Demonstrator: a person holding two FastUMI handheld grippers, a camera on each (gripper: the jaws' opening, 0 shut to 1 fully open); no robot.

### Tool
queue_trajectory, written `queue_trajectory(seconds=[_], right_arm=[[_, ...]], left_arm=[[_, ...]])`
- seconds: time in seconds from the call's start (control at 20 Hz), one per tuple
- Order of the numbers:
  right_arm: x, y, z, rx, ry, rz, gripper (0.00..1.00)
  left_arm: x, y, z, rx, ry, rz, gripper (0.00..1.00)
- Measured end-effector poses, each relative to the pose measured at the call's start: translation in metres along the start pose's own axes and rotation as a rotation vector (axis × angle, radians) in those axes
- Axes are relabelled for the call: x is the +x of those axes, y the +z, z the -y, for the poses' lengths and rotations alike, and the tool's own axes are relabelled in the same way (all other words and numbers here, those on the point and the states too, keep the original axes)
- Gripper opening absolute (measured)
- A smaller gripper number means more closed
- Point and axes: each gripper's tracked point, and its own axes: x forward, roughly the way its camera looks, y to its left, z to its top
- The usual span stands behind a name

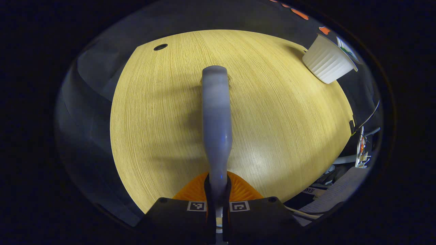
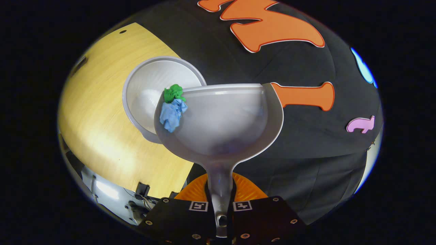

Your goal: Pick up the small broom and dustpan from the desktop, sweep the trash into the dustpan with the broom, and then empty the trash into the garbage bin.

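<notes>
The right tool (image 2: 220, 217) is clamped on the dustpan (image 2: 224, 119), tipped over the white bin (image 2: 143, 102), with green and blue trash (image 2: 173, 107) still sliding out, while the left tool (image 1: 218, 211) grips the broom (image 1: 216, 112) above the counter (image 1: 272, 112).

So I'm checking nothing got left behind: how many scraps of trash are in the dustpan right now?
2. A green scrap sits at the dustpan rim's left edge, over the garbage bin; a blue scrap lies just below it, touching. More could be hidden underneath them.
</notes>
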Motion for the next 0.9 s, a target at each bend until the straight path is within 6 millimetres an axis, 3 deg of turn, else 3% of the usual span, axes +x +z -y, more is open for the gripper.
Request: queue_trajectory(seconds=[0.3, 0.5, 0.9], right_arm=[[0.008, 0.004, 0.007, -0.076, -0.046, -0.027, 0.12], [0.011, 0.006, 0.0, 0.047, 0.017, -0.016, 0.12], [0.021, 0.016, -0.034, 0.41, 0.262, 0.071, 0.13]], left_arm=[[0.001, 0.001, 0.0, 0.004, 0.001, 0.0, 0.11], [0.001, 0.0, 0.0, 0.003, 0.002, -0.007, 0.11], [-0.009, 0.003, -0.007, 0.024, 0.02, 0.005, 0.11]])
